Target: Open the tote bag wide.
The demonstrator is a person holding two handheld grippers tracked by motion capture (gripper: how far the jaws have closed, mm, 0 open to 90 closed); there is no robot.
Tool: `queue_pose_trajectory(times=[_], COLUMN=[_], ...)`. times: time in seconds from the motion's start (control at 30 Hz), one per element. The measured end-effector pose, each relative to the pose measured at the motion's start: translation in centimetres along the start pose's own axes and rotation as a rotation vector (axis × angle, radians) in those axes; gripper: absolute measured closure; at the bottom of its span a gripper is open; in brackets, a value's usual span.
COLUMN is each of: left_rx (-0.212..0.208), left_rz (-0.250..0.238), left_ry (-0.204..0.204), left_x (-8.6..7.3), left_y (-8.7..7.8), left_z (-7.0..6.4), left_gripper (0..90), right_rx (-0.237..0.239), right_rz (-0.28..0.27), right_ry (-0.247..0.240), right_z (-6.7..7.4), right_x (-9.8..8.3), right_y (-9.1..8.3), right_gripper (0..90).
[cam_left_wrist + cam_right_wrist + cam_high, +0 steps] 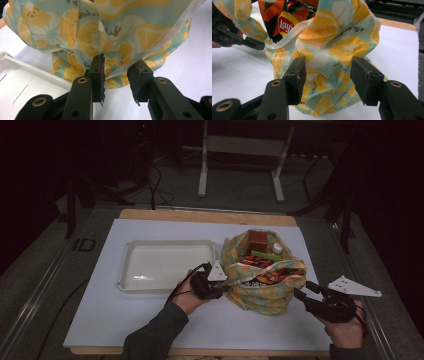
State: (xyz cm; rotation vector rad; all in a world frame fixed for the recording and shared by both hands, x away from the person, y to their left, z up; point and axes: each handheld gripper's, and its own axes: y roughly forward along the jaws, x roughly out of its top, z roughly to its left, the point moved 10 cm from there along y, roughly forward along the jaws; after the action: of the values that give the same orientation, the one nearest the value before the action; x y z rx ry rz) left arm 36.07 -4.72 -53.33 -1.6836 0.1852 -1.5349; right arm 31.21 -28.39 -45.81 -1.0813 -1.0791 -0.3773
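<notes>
The lemon-print fabric bag (261, 279) slumps on the counter (150, 320) beside the white tray (167, 265), stuffed with snacks; soft and floppy, best gripped at its hemmed rim. Left tongs (117, 75) and right tongs (328, 77) both stand apart, fabric loose between

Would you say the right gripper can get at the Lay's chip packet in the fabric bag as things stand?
Probably yes. The right gripper stands open beside the fabric bag, and the Lay's packet pokes out of the bag's open mouth with nothing over it. The gripper sits lower, facing the cloth, so it would need to lift first.
</notes>
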Motion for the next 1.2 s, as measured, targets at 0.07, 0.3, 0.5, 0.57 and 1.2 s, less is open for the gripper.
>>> queue_pose_trajectory(times=[0.07,0.3,0.5,0.57,1.2], left_rx=[0.000,0.001,-0.001,-0.002,0.001], left_rz=[0.001,0.004,0.004,0.002,0.000], left_ry=[-0.002,-0.002,0.002,0.003,-0.002], left_x=[-0.1,0.0,0.1,0.0,-0.3], left_y=[0.0,0.2,0.2,0.2,0.0], left_z=[0.0,0.0,-0.2,-0.2,-0.1], left_gripper=[66.2,66.3,66.3,66.3,66.2], right_rx=[-0.010,-0.012,0.002,-0.009,-0.078], right_rz=[-0.001,-0.032,-0.066,-0.082,-0.156], right_ry=[0.004,0.005,-0.020,-0.023,-0.038], right_z=[-0.2,-0.3,0.7,0.7,-0.2], right_x=[0.0,0.7,2.3,3.1,4.0], right_y=[-0.3,-1.0,-0.6,-0.5,-1.6], right_gripper=[44.9,44.2,42.3,40.6,88.4])
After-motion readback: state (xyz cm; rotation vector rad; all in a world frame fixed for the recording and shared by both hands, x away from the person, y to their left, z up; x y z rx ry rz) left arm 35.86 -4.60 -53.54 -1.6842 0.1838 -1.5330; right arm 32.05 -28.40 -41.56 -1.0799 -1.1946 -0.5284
